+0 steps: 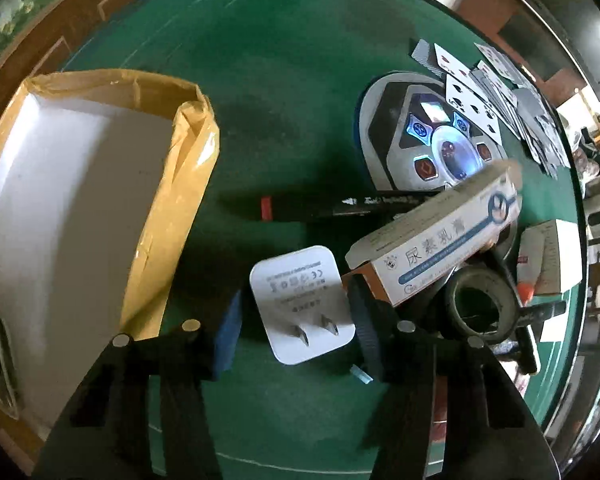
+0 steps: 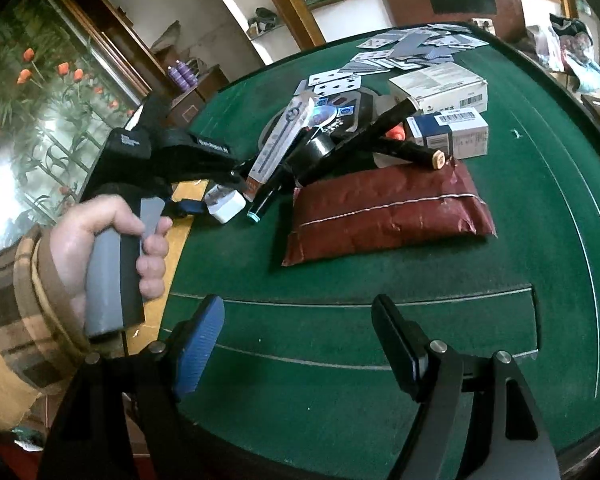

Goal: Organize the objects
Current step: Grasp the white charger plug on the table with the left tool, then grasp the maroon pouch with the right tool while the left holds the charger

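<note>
A white plug charger point(image 1: 300, 300) lies on the green table between the open fingers of my left gripper point(image 1: 296, 332), its two prongs toward the camera. The fingers stand on either side of it with small gaps. The charger also shows in the right wrist view point(image 2: 225, 205), with the left gripper around it. An open cardboard box point(image 1: 80, 200) with yellow tape stands at its left. My right gripper point(image 2: 296, 344) is open and empty over bare green felt near the table's front.
A pile lies right of the charger: a white and orange ointment carton point(image 1: 440, 232), a black marker point(image 1: 340, 206), a black tape roll point(image 1: 482, 304), a control panel point(image 1: 432, 140), playing cards point(image 1: 500, 88). A dark red packet point(image 2: 388, 212) and small cartons point(image 2: 444, 88) show in the right wrist view.
</note>
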